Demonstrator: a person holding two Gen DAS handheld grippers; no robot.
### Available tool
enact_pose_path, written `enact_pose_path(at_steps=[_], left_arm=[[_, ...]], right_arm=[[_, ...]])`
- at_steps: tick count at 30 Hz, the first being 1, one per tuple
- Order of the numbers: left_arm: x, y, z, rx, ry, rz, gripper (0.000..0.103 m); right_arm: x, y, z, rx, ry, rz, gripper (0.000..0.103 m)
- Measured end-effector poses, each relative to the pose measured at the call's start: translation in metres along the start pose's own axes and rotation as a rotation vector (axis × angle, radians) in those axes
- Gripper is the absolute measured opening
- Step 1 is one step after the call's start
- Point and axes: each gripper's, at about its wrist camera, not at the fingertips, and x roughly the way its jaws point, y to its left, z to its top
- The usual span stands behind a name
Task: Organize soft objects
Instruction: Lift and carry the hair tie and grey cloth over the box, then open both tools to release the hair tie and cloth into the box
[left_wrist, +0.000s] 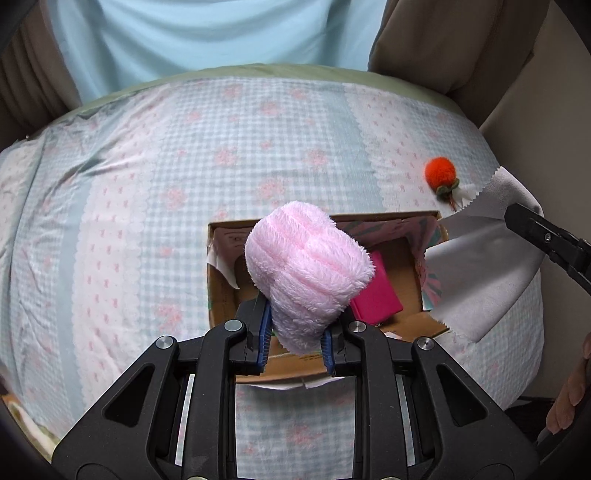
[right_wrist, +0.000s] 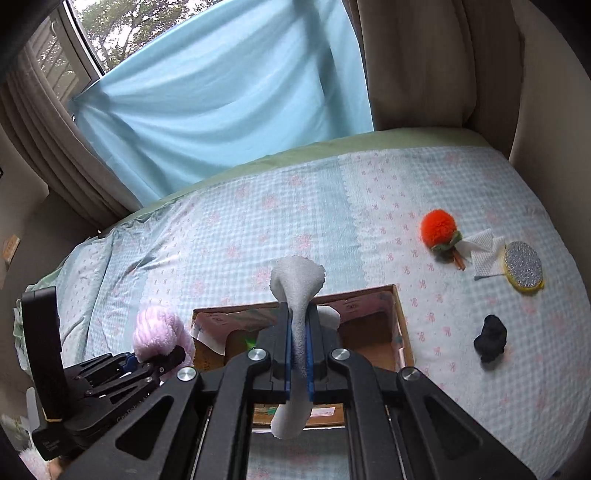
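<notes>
currently your left claw (left_wrist: 295, 328) grips the pink fluffy cloth (left_wrist: 308, 273) and your right claw (right_wrist: 299, 354) pinches the grey cloth (right_wrist: 297, 291), both over the box (right_wrist: 402, 332). a pink item (left_wrist: 376, 291) lies inside; pompom (right_wrist: 439, 227), sponge (right_wrist: 523, 267) and black piece (right_wrist: 490, 343) remain on the bed (right_wrist: 258, 221).

My left gripper (left_wrist: 295, 332) is matte black, its linkage arms pinned with silver round-head screws. Blue pads (left_wrist: 263, 334) line its fingers. My right gripper (right_wrist: 299, 354) matches it.
</notes>
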Motion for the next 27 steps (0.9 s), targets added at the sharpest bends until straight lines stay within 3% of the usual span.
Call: enact_pose_path(at_steps=[10,17,18,19,20,21,22,23,24,27], left_arm=[[0.073,0.003,-0.001,0.020,0.136,-0.029,0.019],[0.114,-0.018,-0.001,0.144,0.215,-0.031,0.022],[0.120,-0.020,-0.002,0.162,0.233,-0.035,0.038],[0.126,-0.021,-0.004,0.171,0.252,-0.047,0.064],[0.129,-0.022,-0.006,0.175,0.258,-0.052,0.079],[0.129,-0.023,-0.007,0.182,0.252,-0.056,0.101],[0.129,-0.025,-0.009,0.194,0.245,-0.059,0.103],[0.128,-0.027,-0.010,0.210,0.246,-0.055,0.103],[0.130,-0.029,-0.011,0.227,0.255,-0.041,0.103],[0.133,-0.031,-0.017,0.243,0.277,-0.028,0.103]], right_arm=[[0.077,-0.008,-0.015,0.000,0.141,-0.039,0.005],[0.117,-0.028,-0.020,-0.018,0.247,-0.075,0.006],[0.124,-0.030,-0.021,-0.024,0.267,-0.077,0.006],[0.131,-0.031,-0.022,-0.031,0.293,-0.080,0.006],[0.139,-0.033,-0.023,-0.036,0.325,-0.076,0.006],[0.146,-0.035,-0.025,-0.034,0.354,-0.065,0.011],[0.150,-0.038,-0.026,-0.028,0.374,-0.055,0.019],[0.153,-0.041,-0.028,-0.025,0.384,-0.050,0.057],[0.155,-0.042,-0.029,-0.021,0.391,-0.048,0.103],[0.157,-0.045,-0.034,-0.012,0.403,-0.030,0.103]])
